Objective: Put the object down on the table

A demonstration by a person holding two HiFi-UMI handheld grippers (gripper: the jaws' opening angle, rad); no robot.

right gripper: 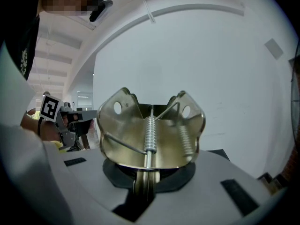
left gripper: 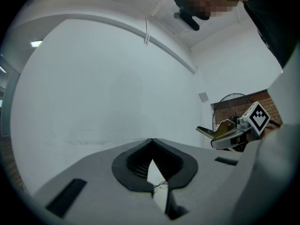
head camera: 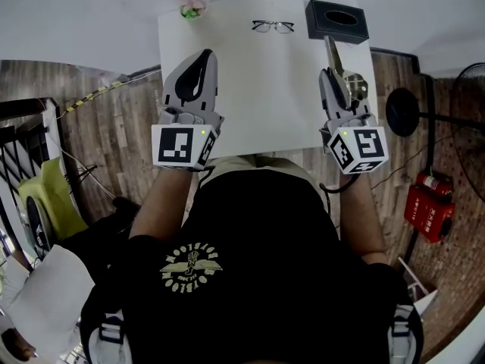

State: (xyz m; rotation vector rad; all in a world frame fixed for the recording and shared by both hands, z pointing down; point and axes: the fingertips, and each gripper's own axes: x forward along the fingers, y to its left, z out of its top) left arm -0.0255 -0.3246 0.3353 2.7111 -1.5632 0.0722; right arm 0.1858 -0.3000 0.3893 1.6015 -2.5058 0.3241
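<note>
Head view: white table [head camera: 258, 105] below, 2 grippers out over it. Left gripper [head camera: 206, 54] over the left part, jaw tips together, nothing between them. Right gripper [head camera: 331, 76] over the right part, pinching a brass-coloured metal clip [head camera: 351, 84] that sticks out ahead, near a black box [head camera: 337, 21] at the far right corner; whether the clip touches the table cannot be told. Glasses [head camera: 273, 26] lie at the far edge, a small pink and green thing [head camera: 192, 7] at the far left corner. Left gripper view: tips meet, the gap behind them empty. Right gripper view: jaws narrow, clamped on the clip's flat handle, its coil spring and winged plates standing above them.
</note>
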